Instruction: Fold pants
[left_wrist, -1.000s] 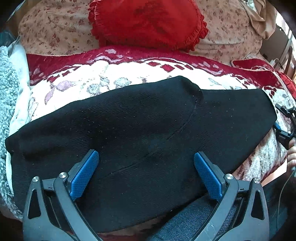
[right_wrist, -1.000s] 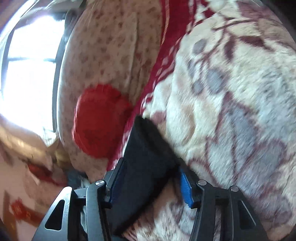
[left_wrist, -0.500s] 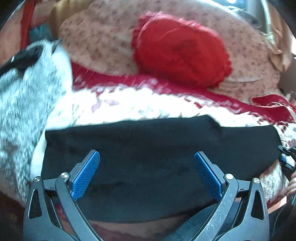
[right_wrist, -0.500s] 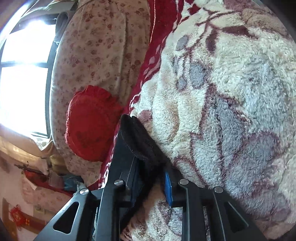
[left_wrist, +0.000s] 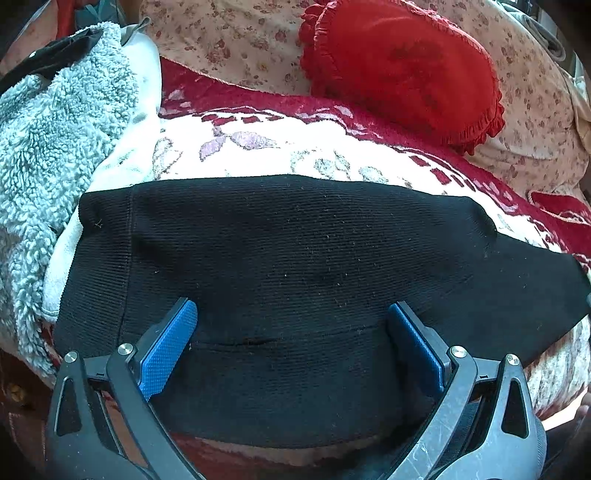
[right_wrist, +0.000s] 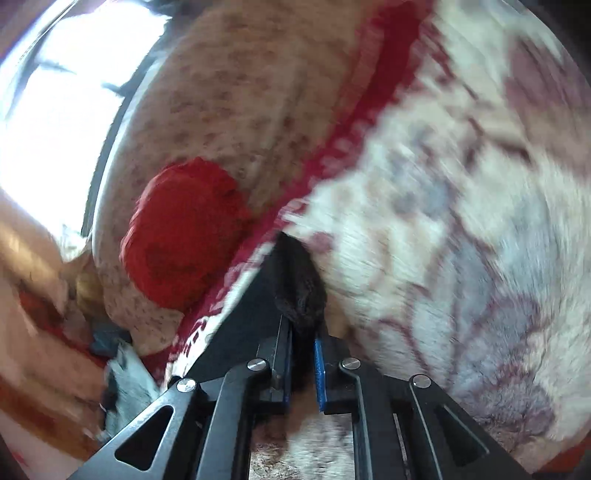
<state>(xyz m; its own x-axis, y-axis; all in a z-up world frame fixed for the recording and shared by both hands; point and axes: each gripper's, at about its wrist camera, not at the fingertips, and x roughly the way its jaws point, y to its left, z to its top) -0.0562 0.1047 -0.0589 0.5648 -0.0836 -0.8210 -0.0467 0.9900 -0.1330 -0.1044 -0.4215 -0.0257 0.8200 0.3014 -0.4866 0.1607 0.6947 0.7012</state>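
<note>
Jaws of the left gripper (left_wrist: 291, 332) are spread wide and released, poised over the near edge of the black ribbed knit pants (left_wrist: 295, 266). A grey fleecy garment (left_wrist: 48, 140) is seen at far left. The pants are laid on the cream and red floral plush blanket (left_wrist: 280, 147), their long axis running left to right, with a red frilled cushion (left_wrist: 402, 70) behind. Jaws of the right gripper (right_wrist: 301, 365) are clenched on the pants' end (right_wrist: 299, 288).
</note>
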